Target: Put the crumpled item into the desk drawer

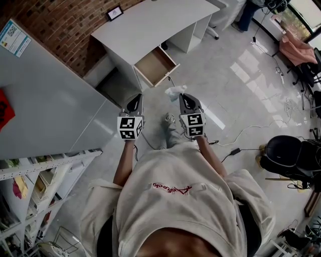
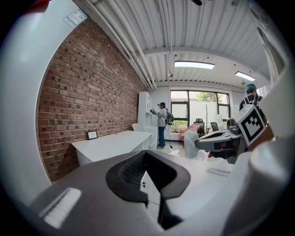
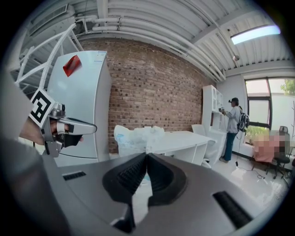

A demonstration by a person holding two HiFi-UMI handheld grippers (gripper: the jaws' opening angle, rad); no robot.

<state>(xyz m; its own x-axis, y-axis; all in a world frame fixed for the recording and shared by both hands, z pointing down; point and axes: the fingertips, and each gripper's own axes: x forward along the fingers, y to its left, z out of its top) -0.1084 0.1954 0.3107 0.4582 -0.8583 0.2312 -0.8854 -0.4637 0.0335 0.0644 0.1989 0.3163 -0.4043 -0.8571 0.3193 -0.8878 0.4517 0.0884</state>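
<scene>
The crumpled item point(image 1: 175, 91) is a white, thin wad, and my right gripper point(image 1: 184, 97) is shut on it at chest height above the floor. In the right gripper view the wad point(image 3: 137, 137) sticks out past the shut right gripper point(image 3: 146, 156). My left gripper point(image 1: 134, 103) hovers beside it, shut with nothing in it. Its own view shows the left gripper point(image 2: 145, 153) with jaws met, and the wad point(image 2: 191, 144) off to the right. The white desk point(image 1: 150, 22) stands ahead by the brick wall. Its wooden drawer point(image 1: 155, 65) is pulled out open.
A tall grey cabinet point(image 1: 45, 110) stands at my left, with white shelves point(image 1: 35, 180) below it. Cables point(image 1: 241, 135) trail over the floor and a black chair point(image 1: 288, 153) sits at the right. A small frame point(image 1: 114, 12) rests on the desk. Another person point(image 2: 161, 123) stands far off.
</scene>
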